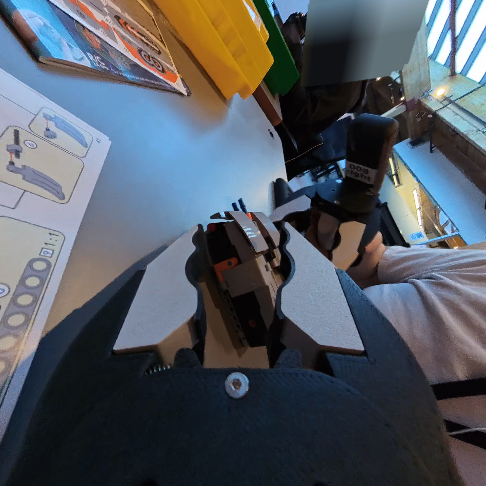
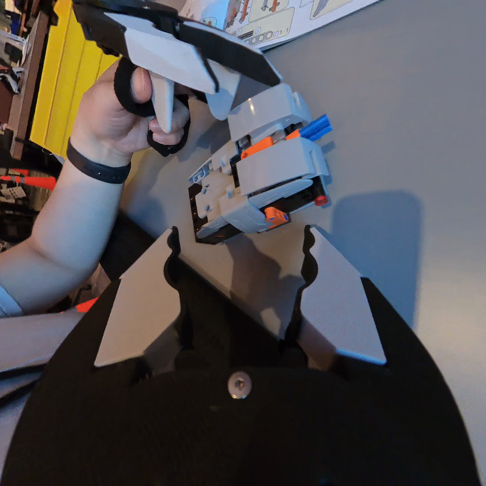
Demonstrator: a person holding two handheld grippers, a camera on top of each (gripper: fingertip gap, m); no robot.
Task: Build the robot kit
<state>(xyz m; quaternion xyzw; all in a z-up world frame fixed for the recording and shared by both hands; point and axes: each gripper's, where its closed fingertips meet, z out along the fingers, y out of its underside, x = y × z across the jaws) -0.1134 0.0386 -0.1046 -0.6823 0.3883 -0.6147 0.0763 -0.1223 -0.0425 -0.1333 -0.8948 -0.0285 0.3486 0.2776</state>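
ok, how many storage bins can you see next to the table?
2. A yellow bin past the table's far edge, beside the printed box, and a green bin right behind the yellow one. The right wrist view shows only the yellow; more may be hidden behind them.

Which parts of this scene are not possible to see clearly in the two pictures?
- Left wrist view: lower sides of the grey, black and orange brick-built model, covered by the left gripper fingers.
- Left wrist view: white paper instruction booklet, cut off by the left edge.
- Right wrist view: yellow plastic bin, partly behind the person's hand.
- Right wrist view: right gripper open, holding nothing.
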